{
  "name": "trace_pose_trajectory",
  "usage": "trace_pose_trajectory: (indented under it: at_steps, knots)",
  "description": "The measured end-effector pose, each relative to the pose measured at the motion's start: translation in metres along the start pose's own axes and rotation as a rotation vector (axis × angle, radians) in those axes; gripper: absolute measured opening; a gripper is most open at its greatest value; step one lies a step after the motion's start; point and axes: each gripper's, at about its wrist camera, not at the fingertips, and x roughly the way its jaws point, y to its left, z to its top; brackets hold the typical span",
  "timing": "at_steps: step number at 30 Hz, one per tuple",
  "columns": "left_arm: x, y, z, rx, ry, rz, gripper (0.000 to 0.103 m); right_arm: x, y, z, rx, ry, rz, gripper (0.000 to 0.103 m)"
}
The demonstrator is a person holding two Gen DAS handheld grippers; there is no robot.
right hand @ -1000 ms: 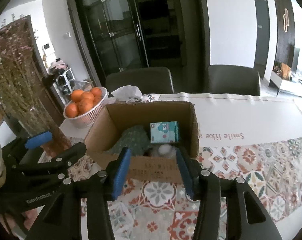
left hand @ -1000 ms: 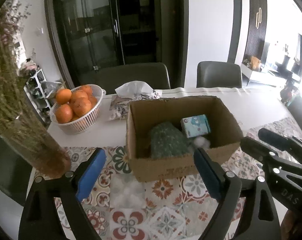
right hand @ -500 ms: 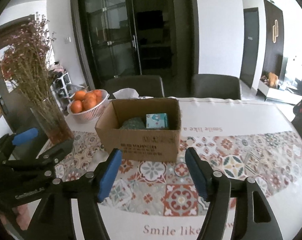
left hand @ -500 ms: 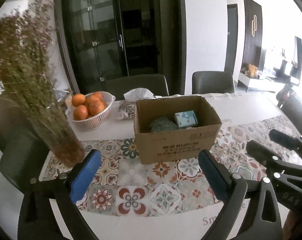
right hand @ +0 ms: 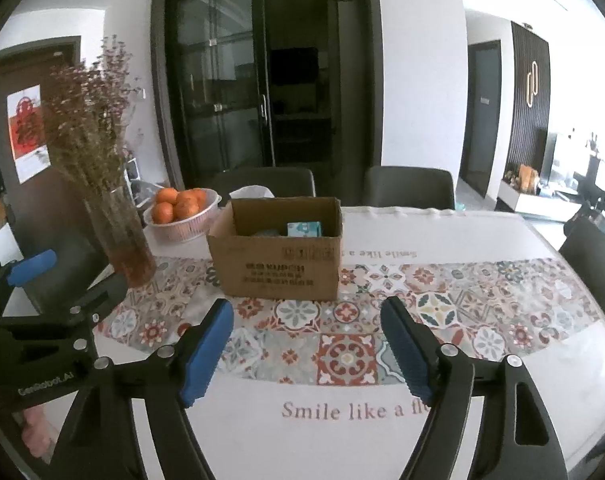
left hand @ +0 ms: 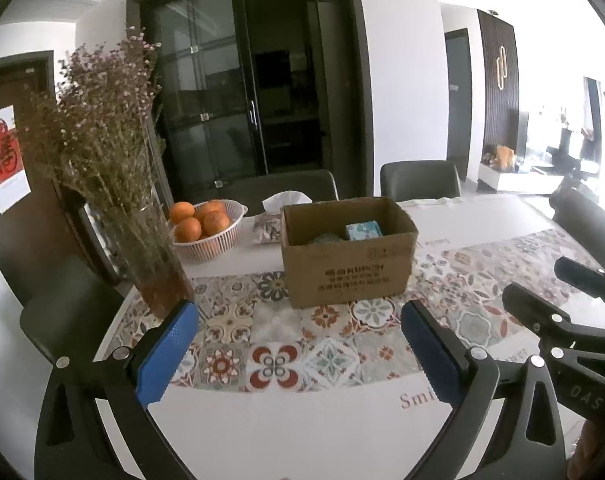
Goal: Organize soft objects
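Note:
An open cardboard box (left hand: 348, 258) stands on the patterned table runner; it also shows in the right wrist view (right hand: 280, 256). Inside it a teal tissue pack (left hand: 362, 230) and a dark green soft item (left hand: 324, 239) peek over the rim. My left gripper (left hand: 298, 350) is open and empty, held back near the table's front edge. My right gripper (right hand: 308, 346) is open and empty, also well short of the box. The left gripper appears at the left edge of the right wrist view (right hand: 46, 296).
A glass vase of dried flowers (left hand: 142, 248) stands at the left of the table. A white basket of oranges (left hand: 206, 232) and a tissue packet (left hand: 276, 216) sit behind the box. Dark chairs (right hand: 406, 188) line the far side and the table's ends.
Both grippers have pulled back and up from the box toward the table's front edge. The right gripper's jaws have spread wider. The box and its contents have stayed put.

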Motion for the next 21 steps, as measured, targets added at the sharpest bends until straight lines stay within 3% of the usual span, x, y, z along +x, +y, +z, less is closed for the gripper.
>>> trace_pose_trajectory:
  at_steps: [21]
  knots:
    - [-0.090, -0.002, -0.062, -0.059, -0.088, -0.001, 0.103, -0.082, 0.012, -0.057, -0.038, -0.123, 0.016, 0.086]
